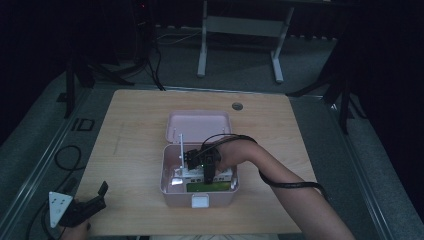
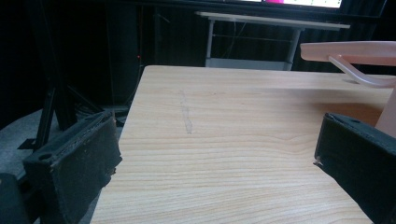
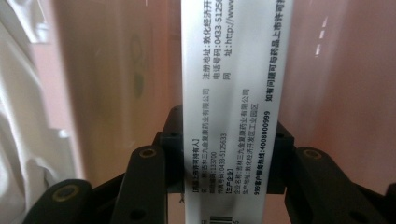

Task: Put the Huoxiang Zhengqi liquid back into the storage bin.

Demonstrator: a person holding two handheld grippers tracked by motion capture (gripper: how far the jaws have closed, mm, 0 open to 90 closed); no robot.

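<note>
The light wooden worktop (image 1: 140, 125) has a round grommet hole (image 1: 237, 106) near its far edge and a faint scuff mark (image 2: 187, 114) on its left part. Beyond it a white-legged table frame (image 1: 240, 30) stands on grey floor (image 1: 240, 75). Black cables (image 1: 67, 157) and dark stand legs (image 1: 75, 75) lie left of the worktop.

Light wood tabletop (image 1: 130, 150) in front of me, pale grain, round grommet hole (image 1: 237, 106) near the far edge. A pink box (image 1: 172, 187) sits on it about centre, its lid (image 1: 197, 125) swung open toward the far side. Faint scuff mark (image 2: 187, 114) on the wood left of the box. My left tool (image 1: 95, 200) is at the near left corner of the tabletop, jaws apart
</note>
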